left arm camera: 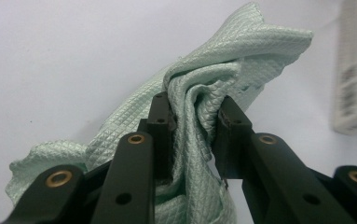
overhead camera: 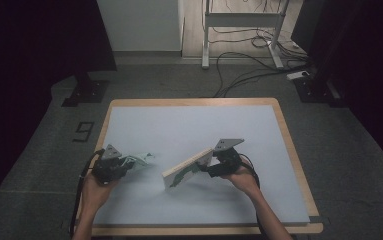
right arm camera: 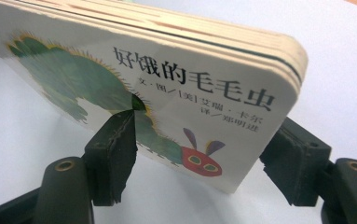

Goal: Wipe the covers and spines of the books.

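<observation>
Pale green, waffle-textured cloth (left arm camera: 204,98) is bunched into soft folds and pinched between the black jaws of the left gripper (left arm camera: 192,116), which is clenched tight on a thick pleat of it; the loose end flops forward onto the table. In the high view the cloth (overhead camera: 138,160) sits near the table's left edge, towards the front, just ahead of the left gripper (overhead camera: 121,165).

Well to its right, near the middle of the white table surface (overhead camera: 189,125), a thick board book (overhead camera: 189,169) is tilted up on its lower edge. The right gripper (overhead camera: 210,167) grasps it by one end, one pad on the printed cover and the other against the back, as the right gripper view shows (right arm camera: 199,154). The book (right arm camera: 167,93) has stiff, layered cardboard pages with rounded corners, a glossy white cover bearing a green caterpillar with a red face, and black printed characters.

As a judgement, the work looks like wiping the book with the cloth, and it is at an early stage: both things are picked up and firmly held, but cloth and book are well apart and no wiping contact is made yet. What remains is bringing the cloth to the cover and rubbing it across. The light wooden rim (overhead camera: 294,150) frames the table.
</observation>
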`<state>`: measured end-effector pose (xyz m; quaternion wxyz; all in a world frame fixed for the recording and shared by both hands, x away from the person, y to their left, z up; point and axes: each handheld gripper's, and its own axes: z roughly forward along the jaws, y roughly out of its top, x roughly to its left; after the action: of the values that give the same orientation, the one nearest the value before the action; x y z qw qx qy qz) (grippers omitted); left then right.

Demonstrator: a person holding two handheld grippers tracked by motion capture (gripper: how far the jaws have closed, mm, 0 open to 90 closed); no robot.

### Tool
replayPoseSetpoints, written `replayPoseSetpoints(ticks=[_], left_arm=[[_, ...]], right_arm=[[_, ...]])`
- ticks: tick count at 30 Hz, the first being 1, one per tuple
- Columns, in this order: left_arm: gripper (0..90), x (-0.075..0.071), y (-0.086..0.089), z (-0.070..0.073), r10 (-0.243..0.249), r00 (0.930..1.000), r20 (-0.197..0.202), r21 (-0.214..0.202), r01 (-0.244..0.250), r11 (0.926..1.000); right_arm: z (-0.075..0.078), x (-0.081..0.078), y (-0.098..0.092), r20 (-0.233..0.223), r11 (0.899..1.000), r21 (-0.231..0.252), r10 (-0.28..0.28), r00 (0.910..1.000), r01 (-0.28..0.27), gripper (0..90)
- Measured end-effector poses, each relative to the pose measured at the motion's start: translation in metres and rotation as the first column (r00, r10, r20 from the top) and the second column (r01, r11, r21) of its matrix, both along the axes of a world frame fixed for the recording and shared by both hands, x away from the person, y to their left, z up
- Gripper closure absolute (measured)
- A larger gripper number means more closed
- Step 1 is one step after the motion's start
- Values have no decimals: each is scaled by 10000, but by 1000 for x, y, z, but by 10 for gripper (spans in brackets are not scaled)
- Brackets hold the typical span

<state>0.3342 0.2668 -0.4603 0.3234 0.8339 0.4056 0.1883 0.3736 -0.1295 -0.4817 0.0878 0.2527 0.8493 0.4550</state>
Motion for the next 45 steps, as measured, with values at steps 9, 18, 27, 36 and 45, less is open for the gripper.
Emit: replayPoseSetpoints(ticks=[9, 18, 27, 36, 45], left_arm=[[685, 18, 0, -25, 318, 9988, -369, -285, -329, 9991], [666, 24, -1, -43, 440, 9969, -654, -344, -464, 9983], [574, 25, 2, -48, 487, 9953, -839, -639, -542, 9965], [291, 14, 6, -27, 499, 9964, -690, -981, -565, 9936], [233, -12, -10, 3, -771, 9968, -211, -1446, 732, 9868]], right_arm=[[0, 0, 0, -21, 10000, 1, -15, 10000, 15, 293], [-1, 0, 0, -32, 10000, 30, -49, 10000, 49, 293], [-2, 0, 0, -48, 10000, 5, -49, 10000, 49, 293], [-2, 1, 1, -83, 10000, -12, -48, 10000, 48, 293], [-1, 1, 2, -85, 10000, -74, -46, 10000, 45, 291]])
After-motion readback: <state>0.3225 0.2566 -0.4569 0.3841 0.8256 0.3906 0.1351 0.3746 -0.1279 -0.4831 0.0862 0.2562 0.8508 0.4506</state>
